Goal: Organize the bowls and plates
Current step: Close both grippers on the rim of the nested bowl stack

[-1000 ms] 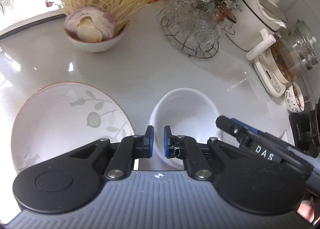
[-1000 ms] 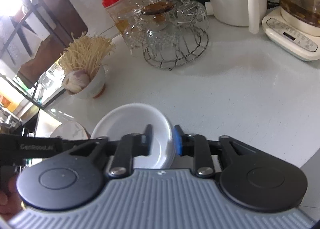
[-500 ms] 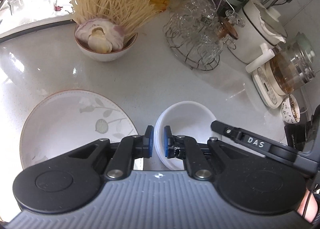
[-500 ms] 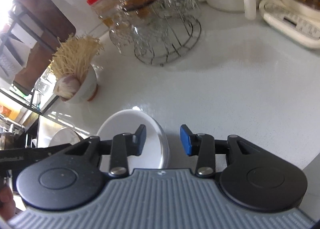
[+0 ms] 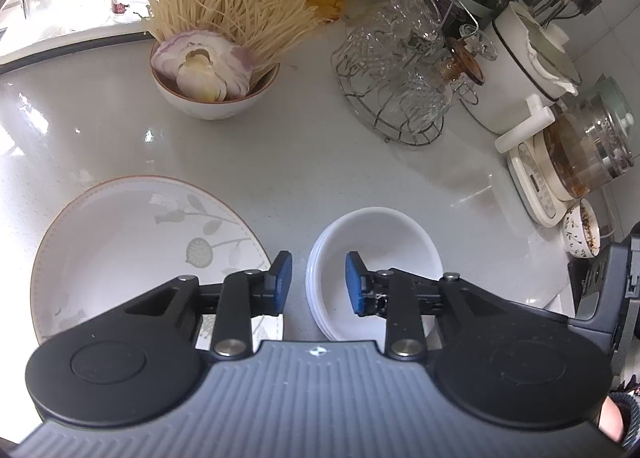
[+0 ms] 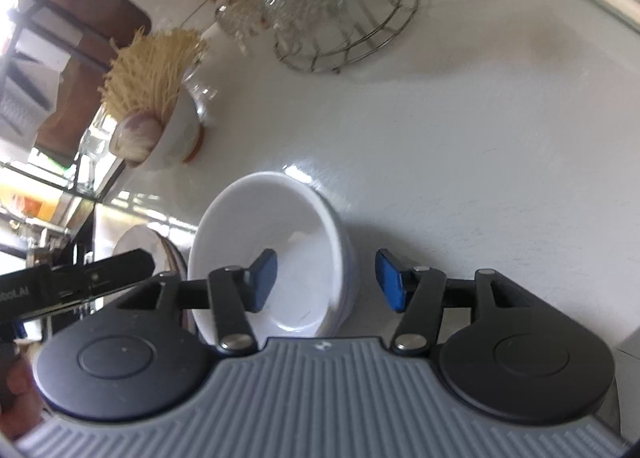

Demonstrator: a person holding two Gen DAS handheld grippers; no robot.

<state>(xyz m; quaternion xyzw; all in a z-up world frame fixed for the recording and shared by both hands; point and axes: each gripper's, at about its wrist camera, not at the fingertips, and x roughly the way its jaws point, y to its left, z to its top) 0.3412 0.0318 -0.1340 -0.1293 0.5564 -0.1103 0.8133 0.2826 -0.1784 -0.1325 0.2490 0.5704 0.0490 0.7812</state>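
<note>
White bowls point(image 5: 376, 254), nested in a small stack, resting on the pale countertop point(image 5: 280, 145), just right of the large plate point(image 5: 132, 242) with the grey leaf pattern; a narrow strip of counter between plate and stack.

Left gripper point(image 5: 319, 280): jaws just opened, now parted by a moderate gap, straddling the left rim of the stack. Blue pads clear of the rim, nothing pinched.

Right gripper point(image 6: 327, 278): jaws also just opened, now wider, one finger above the inside of the bowls point(image 6: 276, 254), the other outside over bare counter. Right wall of the stack between the pads, no contact visible. Stack in this view a little blurred.

Further back: a bowl point(image 5: 212, 97) with noodle-like strands and a cut onion, standing well apart from the stack. To its right a wire rack point(image 5: 396, 97) full of upturned glasses, then a white pot point(image 5: 520, 73) and a glass kettle point(image 5: 588, 149) on its base.
</note>
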